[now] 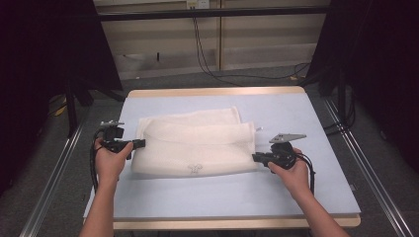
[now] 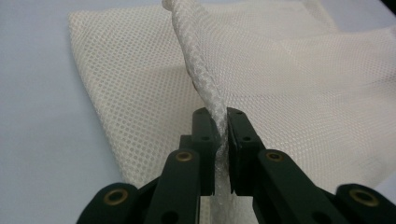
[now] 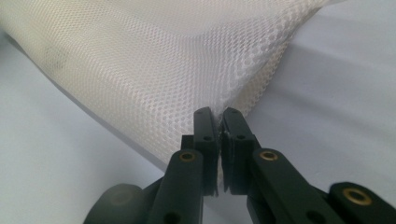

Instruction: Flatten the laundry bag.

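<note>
A cream-white mesh fabric bag [image 1: 195,145] lay mid-table [image 1: 296,197], its left edge pinched in the closed left gripper [image 1: 138,143], its right edge in the closed right gripper [image 1: 257,158]; uneven pulling could slip the thin mesh free.

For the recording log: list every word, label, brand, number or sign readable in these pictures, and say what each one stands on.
No readable text in any view.
Mesh cloth: a small dark outline mark near its front edge, a drawing rather than letters, too small to make out.
Mesh cloth, right gripper view: a faint dark smudge, blurred, unreadable.
Left gripper and right gripper: black jaws bear brass-coloured rivets, no lettering.
Table: plain pale blue, unmarked.
</note>
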Demonstrator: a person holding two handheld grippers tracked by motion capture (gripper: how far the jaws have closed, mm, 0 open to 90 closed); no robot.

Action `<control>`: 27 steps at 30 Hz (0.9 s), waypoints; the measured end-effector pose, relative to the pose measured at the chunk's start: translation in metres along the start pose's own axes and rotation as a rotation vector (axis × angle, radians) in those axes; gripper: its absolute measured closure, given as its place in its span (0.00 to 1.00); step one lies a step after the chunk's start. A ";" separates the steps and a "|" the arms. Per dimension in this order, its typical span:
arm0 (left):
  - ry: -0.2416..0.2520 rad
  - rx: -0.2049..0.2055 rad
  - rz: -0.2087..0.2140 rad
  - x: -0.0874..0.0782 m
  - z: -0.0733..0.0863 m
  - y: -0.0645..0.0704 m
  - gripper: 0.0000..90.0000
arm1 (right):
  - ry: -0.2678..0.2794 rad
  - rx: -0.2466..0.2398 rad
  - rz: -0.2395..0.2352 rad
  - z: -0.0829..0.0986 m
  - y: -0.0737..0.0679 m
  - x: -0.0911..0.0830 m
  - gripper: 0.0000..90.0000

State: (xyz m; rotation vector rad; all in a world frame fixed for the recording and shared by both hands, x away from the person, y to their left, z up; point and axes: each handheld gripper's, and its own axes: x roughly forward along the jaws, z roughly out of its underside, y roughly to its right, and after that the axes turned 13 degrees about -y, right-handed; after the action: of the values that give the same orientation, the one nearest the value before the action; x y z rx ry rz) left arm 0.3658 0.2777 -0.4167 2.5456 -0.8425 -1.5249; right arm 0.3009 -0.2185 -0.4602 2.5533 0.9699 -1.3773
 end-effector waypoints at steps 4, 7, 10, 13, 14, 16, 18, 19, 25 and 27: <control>0.004 0.007 0.015 -0.008 0.006 0.001 0.92 | 0.009 0.002 -0.004 0.000 -0.001 -0.003 0.95; 0.020 0.012 0.036 -0.016 0.018 0.000 0.92 | 0.020 0.009 -0.024 0.003 -0.003 -0.009 0.95; 0.009 0.023 0.041 -0.017 0.025 0.002 0.92 | 0.015 0.004 -0.024 0.005 -0.003 -0.009 0.95; -0.023 0.006 0.043 -0.013 0.041 0.004 0.92 | -0.017 0.010 -0.026 0.011 -0.002 -0.005 0.95; -0.035 0.007 0.040 -0.011 0.044 0.003 0.92 | -0.022 0.010 -0.027 0.012 -0.002 -0.004 0.95; -0.042 -0.009 0.037 -0.007 0.050 0.000 0.92 | -0.037 0.012 -0.023 0.013 -0.003 -0.002 0.95; -0.067 -0.007 0.035 -0.004 0.054 -0.002 0.92 | -0.048 0.003 -0.022 0.013 -0.003 -0.002 0.95; -0.069 -0.009 0.033 -0.002 0.055 -0.002 0.92 | -0.048 0.002 -0.020 0.012 -0.003 -0.002 0.95; -0.081 0.004 -0.036 0.001 0.054 0.000 0.85 | -0.061 0.007 0.015 0.009 -0.004 0.001 0.88; -0.082 -0.003 -0.090 0.001 0.054 -0.001 0.69 | -0.059 0.008 0.024 0.009 -0.005 0.001 0.81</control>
State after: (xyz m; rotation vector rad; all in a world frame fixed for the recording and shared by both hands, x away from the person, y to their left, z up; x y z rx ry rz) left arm 0.3220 0.2898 -0.4451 2.5676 -0.7419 -1.6652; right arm 0.2923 -0.2174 -0.4657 2.5059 0.9234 -1.4445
